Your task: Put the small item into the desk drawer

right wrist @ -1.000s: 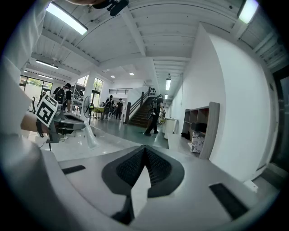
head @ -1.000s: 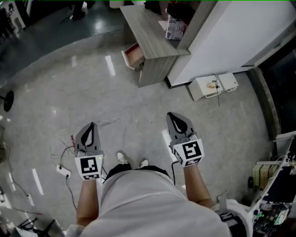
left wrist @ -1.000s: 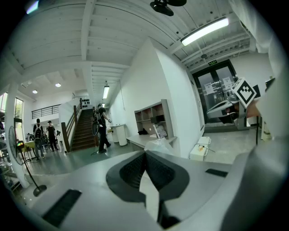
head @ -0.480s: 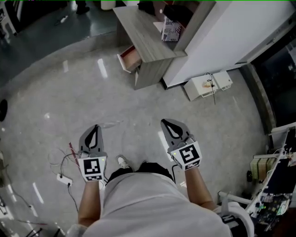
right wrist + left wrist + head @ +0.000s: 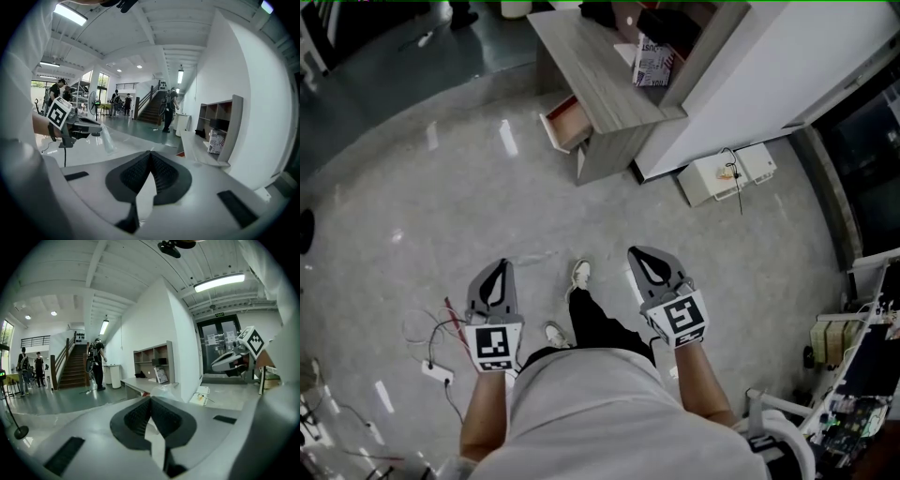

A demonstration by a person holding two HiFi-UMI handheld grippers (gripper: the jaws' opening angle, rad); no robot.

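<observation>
Checking nearest first, I find the left tongs pressed together on the small item, a thin, clear scrap of plastic that hangs from their tips. It shows best from the right gripper view, and in the head view it is only a faint sheen ahead of the tips. The right tongs are pressed together on nothing, their pads meeting with no object between them. Both are held out at about waist level above the floor. One shoe is planted forward between them, and loose cables lie just to the left. Further ahead stands the desk. Its drawer is already pulled out, showing a reddish inside, and I cannot tell from here whether anything lies in it. The tabletop carries a printed box at its far end, against the shelf unit. A white box sits on the floor to the right of the desk, by the wall. As to progress, I judge the pick-up done and the drawer ready. What is left is the walk across, bringing the left tongs over the drawer, letting go of the item and perhaps pushing the drawer shut. The item is well apart from the drawer. Against the frame of half a second ago, the shoe and leg have swung forward in a stride. The left tongs sit slightly lower in view, and neither pair has changed its closure.
</observation>
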